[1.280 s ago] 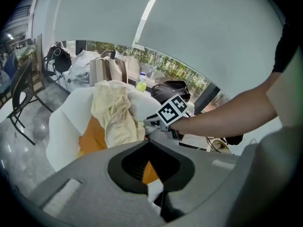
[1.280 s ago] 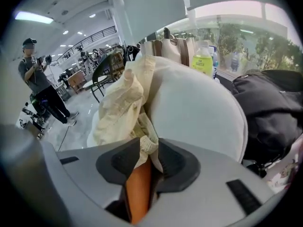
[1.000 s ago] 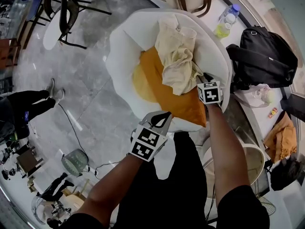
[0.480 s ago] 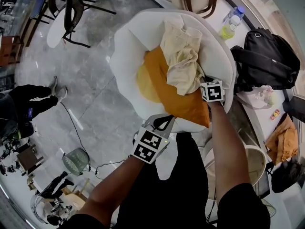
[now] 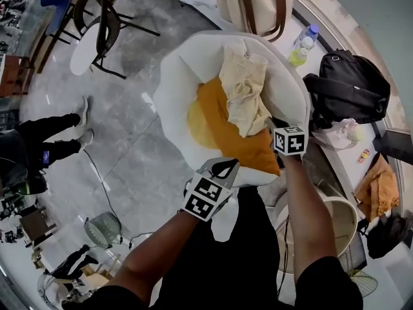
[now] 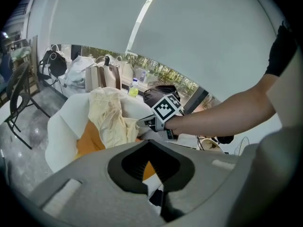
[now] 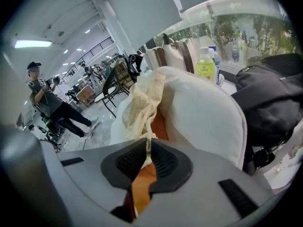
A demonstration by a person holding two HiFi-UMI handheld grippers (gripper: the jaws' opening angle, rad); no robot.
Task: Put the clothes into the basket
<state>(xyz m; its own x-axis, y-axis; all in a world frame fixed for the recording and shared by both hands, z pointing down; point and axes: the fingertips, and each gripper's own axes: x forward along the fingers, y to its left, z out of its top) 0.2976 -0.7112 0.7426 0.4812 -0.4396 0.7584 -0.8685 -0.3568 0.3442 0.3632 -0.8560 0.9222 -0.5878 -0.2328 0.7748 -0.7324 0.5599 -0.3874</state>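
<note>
A cream garment (image 5: 244, 92) lies crumpled on an orange cushion (image 5: 229, 134) in a white round armchair (image 5: 187, 76). My right gripper (image 5: 274, 124) is at the garment's near right edge. Its jaws have just been closing, and they pinch a fold of the cream cloth (image 7: 142, 103) between the pads of the right gripper (image 7: 147, 157). My left gripper (image 5: 226, 165) hovers at the chair's near rim, shut and holding nothing. The left gripper view shows the left gripper (image 6: 149, 167), the garment (image 6: 111, 117) and the right gripper (image 6: 142, 123). A beige round basket (image 5: 345, 205) stands low on the right, beside my right arm.
A black backpack (image 5: 348, 89), bottles (image 5: 299, 53) and tote bags (image 5: 258, 2) line the ledge behind and right of the chair. An orange cloth (image 5: 377, 186) lies at the far right. A person (image 5: 39, 150) stands on the grey floor at left, past a black chair (image 5: 103, 18).
The right gripper's jaws closed on the garment's edge and rose, drawing the cloth up. The left gripper also rose a little beside the chair's rim.
</note>
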